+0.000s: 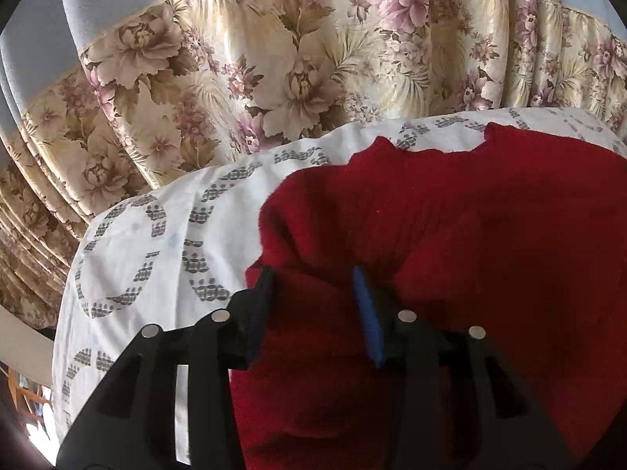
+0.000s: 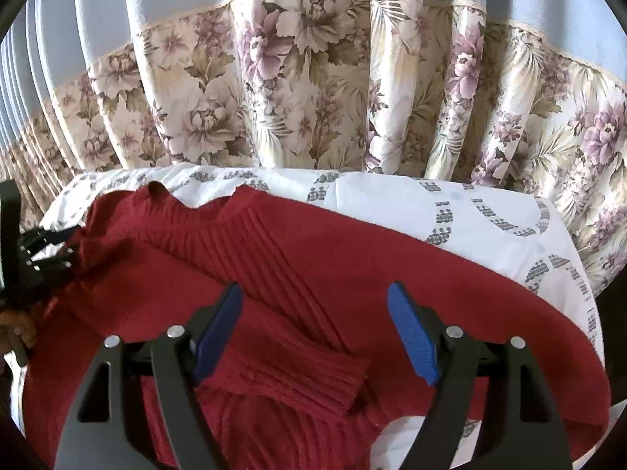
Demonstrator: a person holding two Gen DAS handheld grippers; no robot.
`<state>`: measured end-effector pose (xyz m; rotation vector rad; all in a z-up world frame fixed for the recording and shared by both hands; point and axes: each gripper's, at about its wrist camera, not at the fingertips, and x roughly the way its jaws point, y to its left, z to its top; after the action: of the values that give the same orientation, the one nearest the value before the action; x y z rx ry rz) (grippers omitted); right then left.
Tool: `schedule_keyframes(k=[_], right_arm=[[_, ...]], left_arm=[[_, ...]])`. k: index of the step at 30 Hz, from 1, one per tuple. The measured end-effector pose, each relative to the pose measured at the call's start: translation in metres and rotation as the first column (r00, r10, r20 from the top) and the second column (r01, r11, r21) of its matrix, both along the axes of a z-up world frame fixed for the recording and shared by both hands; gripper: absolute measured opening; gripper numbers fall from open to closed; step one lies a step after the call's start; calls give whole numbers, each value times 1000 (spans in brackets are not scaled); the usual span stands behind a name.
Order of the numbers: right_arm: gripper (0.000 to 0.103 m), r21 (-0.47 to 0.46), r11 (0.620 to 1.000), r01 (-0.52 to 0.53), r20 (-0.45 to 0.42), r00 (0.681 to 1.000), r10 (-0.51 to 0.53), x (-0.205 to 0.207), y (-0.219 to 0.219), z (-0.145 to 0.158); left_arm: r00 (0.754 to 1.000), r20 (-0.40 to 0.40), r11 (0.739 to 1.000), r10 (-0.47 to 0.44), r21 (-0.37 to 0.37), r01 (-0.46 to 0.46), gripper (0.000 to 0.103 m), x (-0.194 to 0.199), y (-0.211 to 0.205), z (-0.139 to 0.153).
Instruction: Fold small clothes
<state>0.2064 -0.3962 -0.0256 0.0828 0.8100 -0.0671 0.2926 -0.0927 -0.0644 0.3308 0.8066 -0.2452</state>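
Observation:
A red knit sweater (image 2: 313, 258) lies on a white patterned cloth (image 2: 470, 211), collar toward the curtain, one ribbed sleeve (image 2: 305, 368) folded across its body. My right gripper (image 2: 315, 313) is open just above the folded sleeve, holding nothing. My left gripper (image 1: 313, 286) has its blue pads around a bunched fold of the sweater (image 1: 470, 235) at its left shoulder edge, closed on it. The left gripper also shows in the right wrist view (image 2: 58, 246) at the far left, at the sweater's shoulder.
A floral curtain (image 2: 313, 90) hangs right behind the table's far edge. The white cloth (image 1: 156, 227) covers the table, bare to the left and right of the sweater. The table's right edge (image 2: 588, 282) drops off near the curtain.

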Motion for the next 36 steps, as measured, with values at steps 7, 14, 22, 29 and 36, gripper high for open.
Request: schedule_keyframes(k=[7, 14, 22, 29, 36], right_arm=[[77, 21, 997, 68, 66, 995, -70, 2, -4, 6], [77, -37, 990, 136, 98, 986, -131, -1, -10, 10], [77, -75, 985, 156, 104, 984, -148, -1, -11, 10], [77, -51, 992, 118, 61, 992, -115, 2, -11, 6], [78, -5, 1000, 15, -74, 997, -15, -4, 2, -14]], left_arm=[[994, 10, 994, 104, -32, -104, 14, 4, 11, 2], [971, 5, 969, 239, -58, -239, 9, 18, 35, 12], [942, 5, 940, 335, -77, -334, 7, 47, 65, 19], [925, -8, 923, 379, -62, -379, 48, 57, 95, 24], [959, 48, 955, 279, -121, -271, 100, -9, 71, 39]])
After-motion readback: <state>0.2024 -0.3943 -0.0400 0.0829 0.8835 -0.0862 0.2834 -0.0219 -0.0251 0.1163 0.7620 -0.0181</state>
